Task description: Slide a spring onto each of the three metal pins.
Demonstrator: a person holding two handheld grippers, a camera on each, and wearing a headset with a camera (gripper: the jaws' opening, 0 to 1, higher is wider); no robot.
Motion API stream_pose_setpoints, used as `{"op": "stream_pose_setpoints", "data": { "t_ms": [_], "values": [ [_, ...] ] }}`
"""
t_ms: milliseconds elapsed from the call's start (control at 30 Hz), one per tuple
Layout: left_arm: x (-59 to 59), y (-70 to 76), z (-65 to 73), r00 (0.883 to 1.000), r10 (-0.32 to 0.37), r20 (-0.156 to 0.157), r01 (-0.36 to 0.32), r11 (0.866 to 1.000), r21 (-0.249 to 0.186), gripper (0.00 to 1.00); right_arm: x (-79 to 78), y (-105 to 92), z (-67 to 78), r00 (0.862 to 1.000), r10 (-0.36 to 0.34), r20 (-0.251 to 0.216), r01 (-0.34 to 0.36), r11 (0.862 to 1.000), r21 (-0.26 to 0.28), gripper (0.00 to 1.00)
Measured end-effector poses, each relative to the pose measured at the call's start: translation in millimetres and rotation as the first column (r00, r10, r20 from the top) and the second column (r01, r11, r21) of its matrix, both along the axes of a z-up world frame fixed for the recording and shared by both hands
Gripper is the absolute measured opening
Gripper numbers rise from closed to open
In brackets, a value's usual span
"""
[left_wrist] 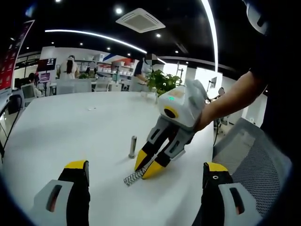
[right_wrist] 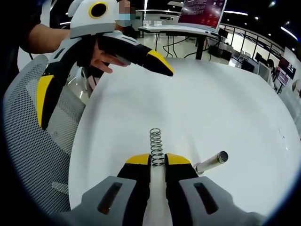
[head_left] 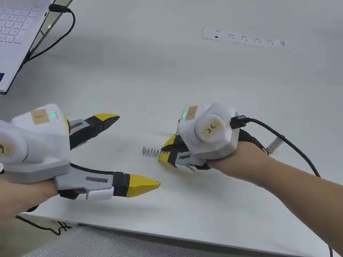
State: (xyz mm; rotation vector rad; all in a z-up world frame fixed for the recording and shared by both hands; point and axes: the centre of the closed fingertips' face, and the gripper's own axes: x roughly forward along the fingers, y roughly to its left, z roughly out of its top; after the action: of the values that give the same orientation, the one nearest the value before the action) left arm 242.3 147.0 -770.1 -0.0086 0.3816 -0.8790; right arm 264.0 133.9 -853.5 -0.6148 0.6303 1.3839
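Two grippers are at work over the white table [head_left: 161, 69], one in each of the person's hands. On the right gripper [right_wrist: 157, 160] the yellow-tipped jaws are pressed together on one end of a small coil spring [right_wrist: 156, 141], and the rest of the coil sticks straight out past the tips, low over the table top. Just beside that gripper's right jaw is a short metal pin [right_wrist: 212, 162]; in the left gripper view it stands upright on the table, close behind the closed jaws and apart from the spring. The left gripper [head_left: 132, 151] has its jaws spread wide with nothing between them, and it is held off to the side, facing the right gripper with a clear gap of table between the two. A second spring [head_left: 274, 143] lies on the table beyond the right hand, next to the black cable [head_left: 292, 145] that runs from that gripper. Farther back on the table are a white power strip [head_left: 244, 38] and, at the far left corner, part of a laptop [head_left: 16, 32]. A grey mesh chair [right_wrist: 37, 136] sits at the near edge of the table
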Motion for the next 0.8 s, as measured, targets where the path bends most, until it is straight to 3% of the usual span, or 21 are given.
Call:
{"op": "stream_pose_setpoints", "data": {
  "t_ms": [433, 800],
  "values": [
    [2.0, -8.4, 1.7, 1.0, -0.021, -0.001, 0.021, 1.0, 0.003, 0.98, -1.2, -10.8, 13.8, 1.0, 0.012, 0.026, -0.012, 1.0, 0.013, 0.09],
    [0.4, -11.3, 0.0, 0.999, -0.034, -0.008, 0.034, 0.999, 0.005, 0.98, -2.6, -19.1, 5.3, 1.0, 0.007, 0.018, -0.007, 1.0, -0.02, 0.08]
  ]
}}
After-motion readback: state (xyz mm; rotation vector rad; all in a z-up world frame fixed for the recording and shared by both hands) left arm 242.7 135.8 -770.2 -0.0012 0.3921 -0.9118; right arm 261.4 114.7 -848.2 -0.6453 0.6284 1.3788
